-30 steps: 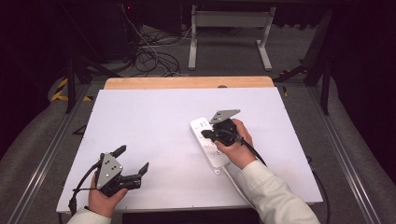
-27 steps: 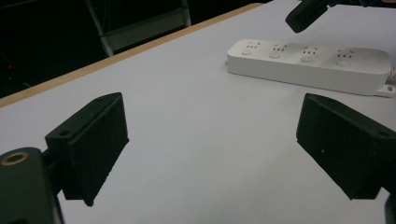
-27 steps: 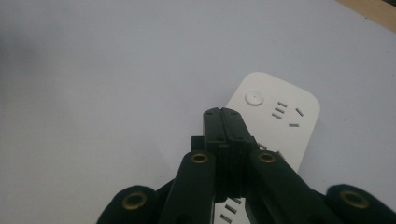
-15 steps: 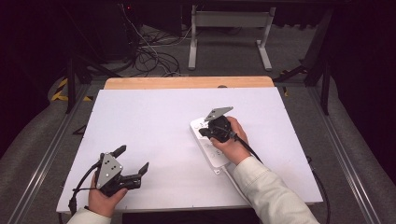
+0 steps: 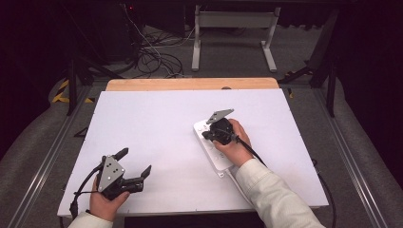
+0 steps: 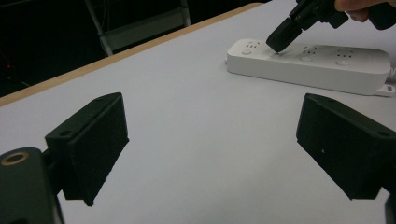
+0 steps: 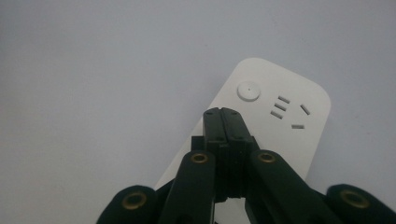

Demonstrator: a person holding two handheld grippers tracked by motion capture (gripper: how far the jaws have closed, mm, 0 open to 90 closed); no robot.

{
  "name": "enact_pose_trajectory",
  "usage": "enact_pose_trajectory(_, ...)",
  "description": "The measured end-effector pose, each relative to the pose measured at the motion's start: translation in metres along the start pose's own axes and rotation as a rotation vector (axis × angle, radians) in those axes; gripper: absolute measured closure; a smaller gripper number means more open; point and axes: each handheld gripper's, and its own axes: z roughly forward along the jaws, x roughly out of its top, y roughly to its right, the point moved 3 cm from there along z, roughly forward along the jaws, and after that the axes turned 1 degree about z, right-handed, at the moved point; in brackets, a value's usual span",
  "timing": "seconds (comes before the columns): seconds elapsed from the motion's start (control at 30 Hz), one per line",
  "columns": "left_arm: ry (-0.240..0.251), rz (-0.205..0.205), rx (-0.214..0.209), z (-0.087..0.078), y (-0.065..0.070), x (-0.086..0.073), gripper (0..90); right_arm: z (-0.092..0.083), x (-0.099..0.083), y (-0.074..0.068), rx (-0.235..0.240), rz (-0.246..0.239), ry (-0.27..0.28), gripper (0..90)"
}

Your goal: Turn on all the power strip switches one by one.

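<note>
A lab or test room; dark walls, tangled cables (image 5: 157, 59) on the floor at upper left; a white-covered worktop (image 5: 157, 123) at centre.

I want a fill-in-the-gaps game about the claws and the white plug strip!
1. The right claw has its jaws ____.
2. The left claw has its jaws ____.
3. The right claw's tip is on the white power strip, near its round ____.
4. The power strip lies on a ____ table.

Missing words: shut; open; button; white
</note>
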Motion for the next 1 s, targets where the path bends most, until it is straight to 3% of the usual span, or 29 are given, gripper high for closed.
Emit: enact_pose_trajectory(1.0, 0.000, 0.002, -0.002, 0.0002, 0.0010, 0.0000, 9.4, 0.0046, -0.0018, -0.0026, -0.015, 0.010, -0.011, 90.0)
